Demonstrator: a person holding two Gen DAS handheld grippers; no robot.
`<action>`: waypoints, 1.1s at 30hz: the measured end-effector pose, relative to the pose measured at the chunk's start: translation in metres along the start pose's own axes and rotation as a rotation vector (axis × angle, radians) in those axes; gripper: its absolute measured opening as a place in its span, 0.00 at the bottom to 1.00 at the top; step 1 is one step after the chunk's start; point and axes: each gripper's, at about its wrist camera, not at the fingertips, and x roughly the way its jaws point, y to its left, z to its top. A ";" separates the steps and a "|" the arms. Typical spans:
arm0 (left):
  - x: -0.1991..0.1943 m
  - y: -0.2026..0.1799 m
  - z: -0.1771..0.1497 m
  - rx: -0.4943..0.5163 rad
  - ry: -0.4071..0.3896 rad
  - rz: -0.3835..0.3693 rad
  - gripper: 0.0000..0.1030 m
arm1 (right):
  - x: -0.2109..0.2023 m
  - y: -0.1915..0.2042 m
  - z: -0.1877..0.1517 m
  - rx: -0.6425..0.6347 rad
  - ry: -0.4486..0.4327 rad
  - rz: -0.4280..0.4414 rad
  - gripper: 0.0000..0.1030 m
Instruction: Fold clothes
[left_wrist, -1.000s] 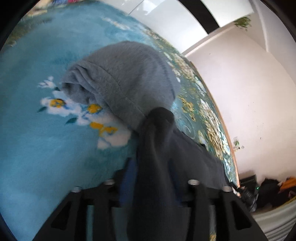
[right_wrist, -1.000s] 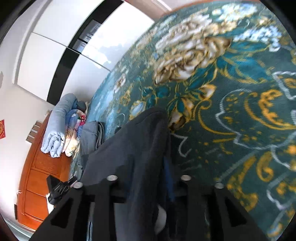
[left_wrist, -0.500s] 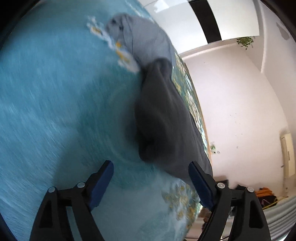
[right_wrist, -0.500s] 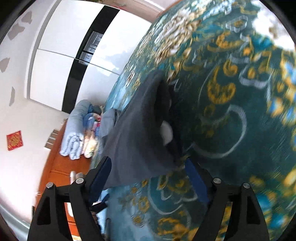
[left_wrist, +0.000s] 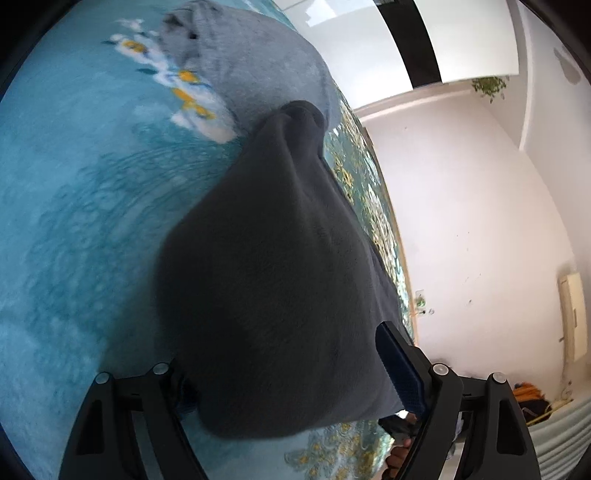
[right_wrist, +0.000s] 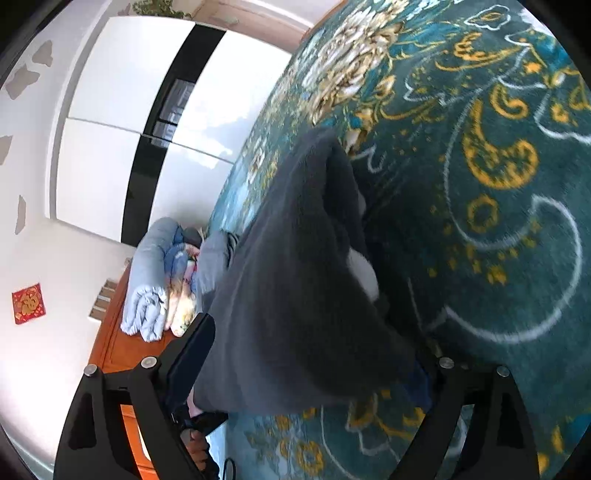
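A dark grey garment (left_wrist: 273, 280) lies folded in a thick bundle on the teal flowered blanket (left_wrist: 66, 229). My left gripper (left_wrist: 291, 384) is open, and the near end of the bundle sits between its wide-apart fingers. In the right wrist view the same dark garment (right_wrist: 295, 280) rests on the blanket (right_wrist: 498, 229). A white patch shows at its folded edge. My right gripper (right_wrist: 306, 369) is open and its jaws are still opening, with the garment's near end between them. Neither gripper's pads squeeze the cloth.
A lighter grey folded garment (left_wrist: 258, 66) lies just beyond the dark one. Rolled light blue bedding (right_wrist: 147, 280) sits on a wooden cabinet (right_wrist: 114, 350) past the bed's edge. White wardrobe doors (right_wrist: 110, 155) and a pale wall (left_wrist: 480, 221) stand behind.
Both grippers were shut on the raised dark garment, then let go and opened wide. The garment dropped onto the blanket, and both grippers moved down and forward around its near end.
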 end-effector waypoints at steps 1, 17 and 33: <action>0.003 -0.001 0.003 -0.002 0.000 -0.007 0.82 | 0.003 0.001 0.002 -0.004 -0.005 0.001 0.89; 0.030 -0.042 -0.006 0.275 -0.062 0.266 0.77 | 0.014 0.008 -0.011 -0.181 0.039 -0.059 0.65; 0.017 -0.031 -0.021 0.390 -0.111 0.313 0.77 | 0.018 0.012 -0.011 -0.175 -0.013 -0.100 0.65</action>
